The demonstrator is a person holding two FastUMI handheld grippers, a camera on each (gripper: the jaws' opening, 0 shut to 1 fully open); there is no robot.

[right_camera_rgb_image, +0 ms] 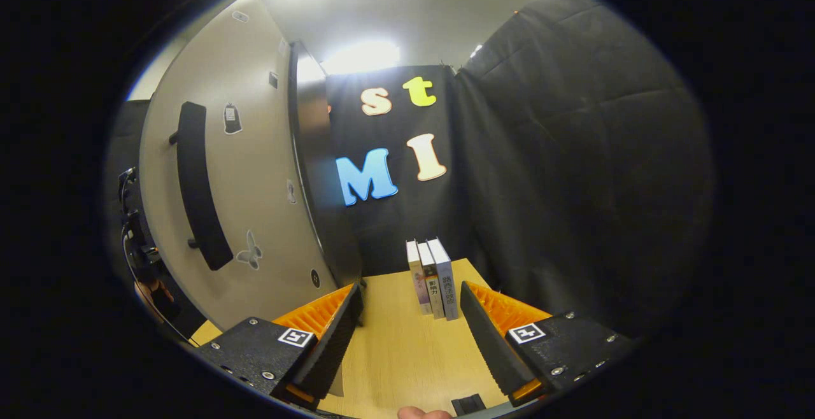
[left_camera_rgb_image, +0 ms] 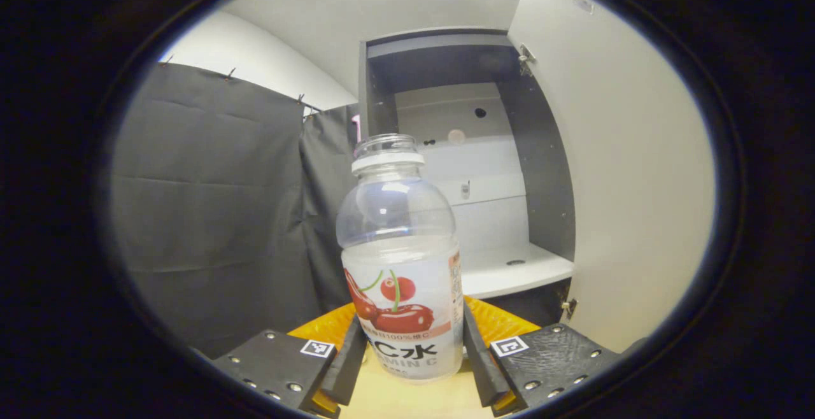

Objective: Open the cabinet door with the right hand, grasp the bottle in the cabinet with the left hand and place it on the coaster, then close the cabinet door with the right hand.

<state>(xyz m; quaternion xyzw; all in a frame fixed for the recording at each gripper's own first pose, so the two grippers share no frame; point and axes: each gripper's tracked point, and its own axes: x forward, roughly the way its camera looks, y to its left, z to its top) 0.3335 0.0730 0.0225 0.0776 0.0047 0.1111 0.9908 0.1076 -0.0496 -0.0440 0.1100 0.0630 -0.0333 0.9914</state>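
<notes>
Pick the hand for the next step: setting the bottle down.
Left. Its gripper is shut on the clear plastic bottle with a cherry label, already out of the open cabinet. The right gripper is open, empty, beside the white cabinet door.

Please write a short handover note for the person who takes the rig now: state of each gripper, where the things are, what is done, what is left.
Left gripper: fingers on both sides of the bottle, apparently pressing it. The bottle is upright, out of the cabinet, above the wooden table; I cannot see the coaster.
Right gripper: open, empty, beside the open cabinet door, near its black handle. Three books stand ahead.
Done: door opened, bottle taken out.
Left: set the bottle on the coaster, release, close the door with the right gripper.
</notes>
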